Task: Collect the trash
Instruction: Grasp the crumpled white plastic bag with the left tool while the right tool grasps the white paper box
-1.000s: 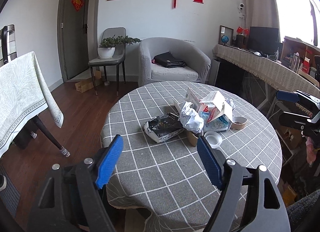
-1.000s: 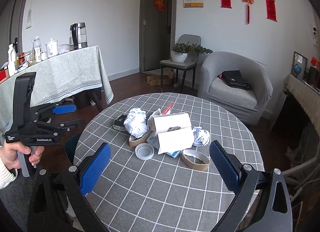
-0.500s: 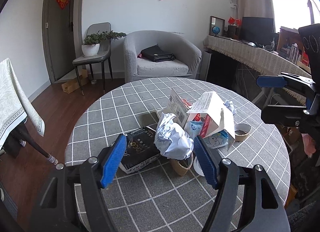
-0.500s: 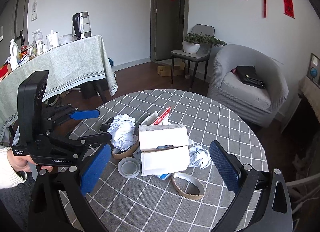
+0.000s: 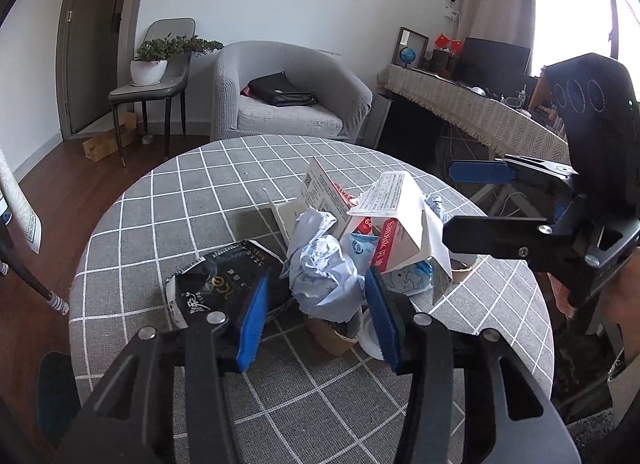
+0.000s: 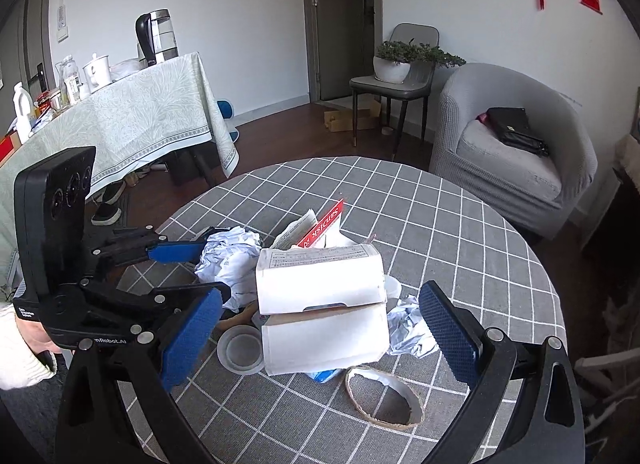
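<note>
Closing in on the heap, the left gripper [image 5: 316, 318] has its blue-padded jaws on either side of a crumpled ball of pale blue-white paper [image 5: 324, 276]; the jaws have just been narrowing, and the paper sits between them, though I cannot tell whether the pads press on it yet. That paper rests in a short brown cardboard ring [image 5: 334, 334], close to the near edge of the round table with its grey, white-checked cloth [image 5: 192, 200].

Left of the ball, toward the table's left edge, lies a flat black foil packet with gold print [image 5: 216, 284]. Just behind and to the right stands an opened white cardboard box with a red printed flap [image 5: 394, 224], leaning over a light blue plastic wrapper [image 5: 404, 276]. A round white plastic lid [image 6: 240, 348] lies flat on the cloth beside the brown ring.

The right gripper [image 6: 320, 338] hangs over the table's opposite side with its jaws spread wide and released, the white box lying between them untouched. A smaller wad of crumpled white paper [image 6: 408, 330] sits just inside its right pad, and a torn, flattened brown cardboard loop [image 6: 384, 398] lies nearest that edge of the table.
</note>
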`<state>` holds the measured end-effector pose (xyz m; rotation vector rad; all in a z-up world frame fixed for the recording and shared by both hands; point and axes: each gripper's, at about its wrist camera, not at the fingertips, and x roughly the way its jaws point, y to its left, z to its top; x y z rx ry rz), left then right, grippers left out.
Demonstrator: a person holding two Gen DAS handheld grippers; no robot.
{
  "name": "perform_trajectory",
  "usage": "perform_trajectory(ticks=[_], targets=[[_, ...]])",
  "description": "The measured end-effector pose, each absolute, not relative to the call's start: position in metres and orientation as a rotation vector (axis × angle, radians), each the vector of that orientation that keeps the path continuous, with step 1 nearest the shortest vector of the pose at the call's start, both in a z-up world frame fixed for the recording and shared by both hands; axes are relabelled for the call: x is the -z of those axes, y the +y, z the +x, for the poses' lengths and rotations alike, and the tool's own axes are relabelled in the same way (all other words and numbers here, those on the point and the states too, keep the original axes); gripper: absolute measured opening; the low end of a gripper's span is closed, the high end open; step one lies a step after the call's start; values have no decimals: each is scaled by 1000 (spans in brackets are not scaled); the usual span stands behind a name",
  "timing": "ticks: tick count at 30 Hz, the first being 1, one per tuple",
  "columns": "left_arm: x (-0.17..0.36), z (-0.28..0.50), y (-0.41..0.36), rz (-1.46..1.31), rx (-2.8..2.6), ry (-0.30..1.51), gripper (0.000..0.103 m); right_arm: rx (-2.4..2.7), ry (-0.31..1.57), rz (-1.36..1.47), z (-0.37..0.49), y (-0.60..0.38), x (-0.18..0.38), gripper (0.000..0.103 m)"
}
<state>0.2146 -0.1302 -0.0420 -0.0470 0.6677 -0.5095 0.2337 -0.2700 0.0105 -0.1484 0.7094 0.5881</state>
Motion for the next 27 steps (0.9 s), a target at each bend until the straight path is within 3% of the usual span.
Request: perform_trajectory(ticks=[19,20,22,27], targets=[[26,200,-107,-62,542,631,41,-519,764,-192,255,-247,10,99],[25,199,-105,-62,541,628,41,-506,773,-200,256,-247,12,98],[22,197,-99,-74,541,622,41,-491,788,-212,256,-246,15,76],[17,193,-87,-95,543,607,41,-477,779,-187,256,-247,10,76]])
